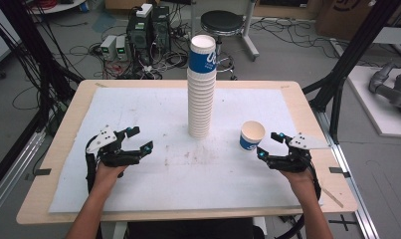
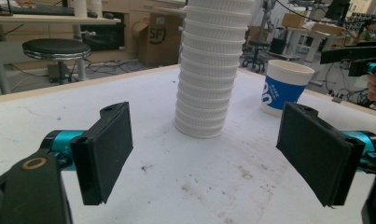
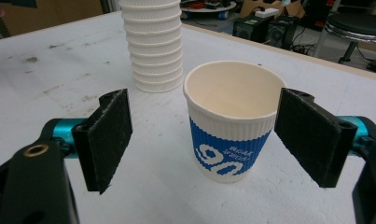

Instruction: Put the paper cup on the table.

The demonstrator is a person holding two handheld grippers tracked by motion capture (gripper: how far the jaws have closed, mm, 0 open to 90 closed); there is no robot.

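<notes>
A tall stack of ribbed white paper cups (image 1: 200,89) with a blue-banded top cup stands upright mid-table; its lower part is the stack (image 2: 209,70) ahead of my left gripper and the stack (image 3: 153,42) beyond my right gripper. A single blue-and-white cup (image 1: 251,135) stands upright to the stack's right, seen as the cup (image 2: 284,86) and the cup (image 3: 230,126). My left gripper (image 1: 140,139) rests open at the table's left, nothing between its pads. My right gripper (image 1: 267,144) stands open just right of the single cup, its pads (image 3: 108,137) wide and apart from it.
A white mat (image 1: 138,104) covers the wooden table (image 1: 63,129). Beyond the far edge stand a black stool (image 1: 222,22), computer boxes (image 1: 148,30) and floor cables. Black frame posts (image 1: 347,64) rise at the right.
</notes>
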